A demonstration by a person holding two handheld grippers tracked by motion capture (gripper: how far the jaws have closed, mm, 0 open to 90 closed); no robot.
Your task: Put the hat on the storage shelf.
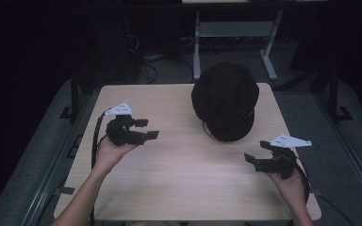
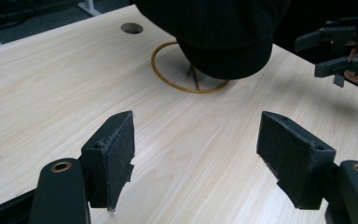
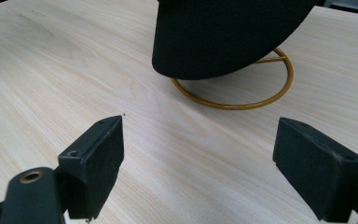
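Note:
A black cap (image 1: 225,100) rests on a stand with a gold wire ring base (image 2: 186,86) at the back middle of the light wooden table (image 1: 179,165). My left gripper (image 1: 148,129) hovers at the table's left, held in a hand, jaws wide open and pointing right toward the cap; nothing lies between them. My right gripper (image 1: 254,159) hangs at the right front, jaws open and empty, pointing left. The left gripper view has the cap (image 2: 223,32) ahead and the right gripper (image 2: 328,53) at far right. In the right gripper view the cap's brim (image 3: 214,42) overhangs the gold ring (image 3: 242,100).
A round cable hole (image 2: 132,28) sits in the tabletop beyond the cap stand. Behind the table stands a white metal desk frame (image 1: 268,42) with cables on the dark floor. Bare wood lies between the two grippers.

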